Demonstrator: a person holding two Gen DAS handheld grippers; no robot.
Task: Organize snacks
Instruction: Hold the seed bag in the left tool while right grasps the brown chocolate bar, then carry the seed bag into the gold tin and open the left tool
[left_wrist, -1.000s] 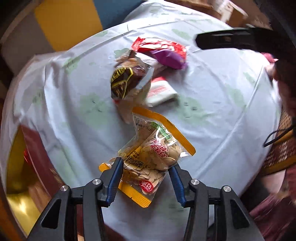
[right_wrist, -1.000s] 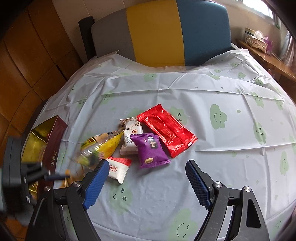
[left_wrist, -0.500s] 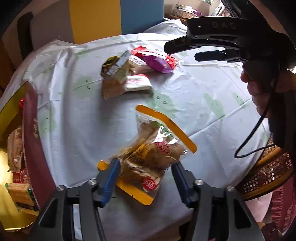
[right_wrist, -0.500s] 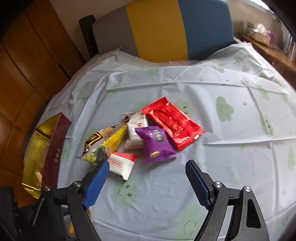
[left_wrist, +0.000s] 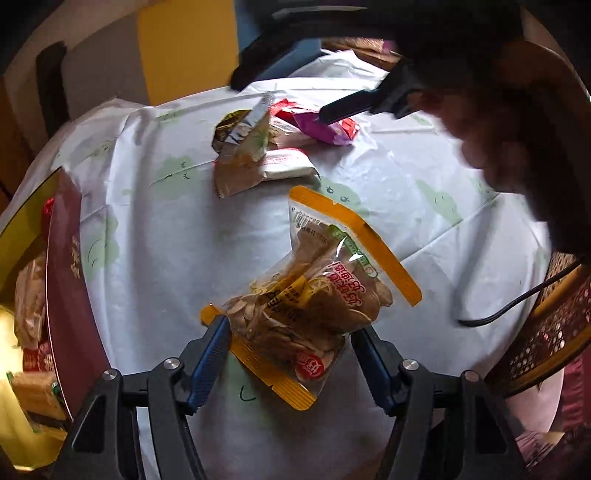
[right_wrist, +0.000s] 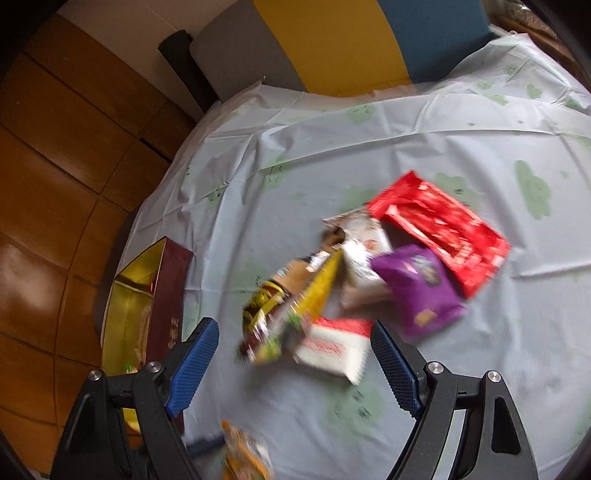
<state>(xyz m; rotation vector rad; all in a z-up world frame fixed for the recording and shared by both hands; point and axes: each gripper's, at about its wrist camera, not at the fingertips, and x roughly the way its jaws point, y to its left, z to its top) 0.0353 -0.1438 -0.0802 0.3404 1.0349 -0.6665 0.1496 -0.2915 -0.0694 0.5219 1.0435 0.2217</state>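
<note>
Five snack packets (right_wrist: 362, 280) lie piled beside the gift box (right_wrist: 166, 295).

A clear crinkly seed bag with orange-yellow edge bands and a red round logo (left_wrist: 310, 295); a pale blue plastic tablecloth printed with green smiling clouds (right_wrist: 424, 155); a glossy red wrapper (right_wrist: 443, 229); a purple pouch (right_wrist: 421, 284); a maroon box lined in gold (right_wrist: 162, 295)

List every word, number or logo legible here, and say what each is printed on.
Nothing can be quoted with confidence.
On the seed bag: red Chinese characters and a round red logo, upside down and too smeared to read.
Its barcode digits: too small.
On the maroon box: gold characters, too distorted.
On the white-and-red packet: red print, motion-blurred.
</note>
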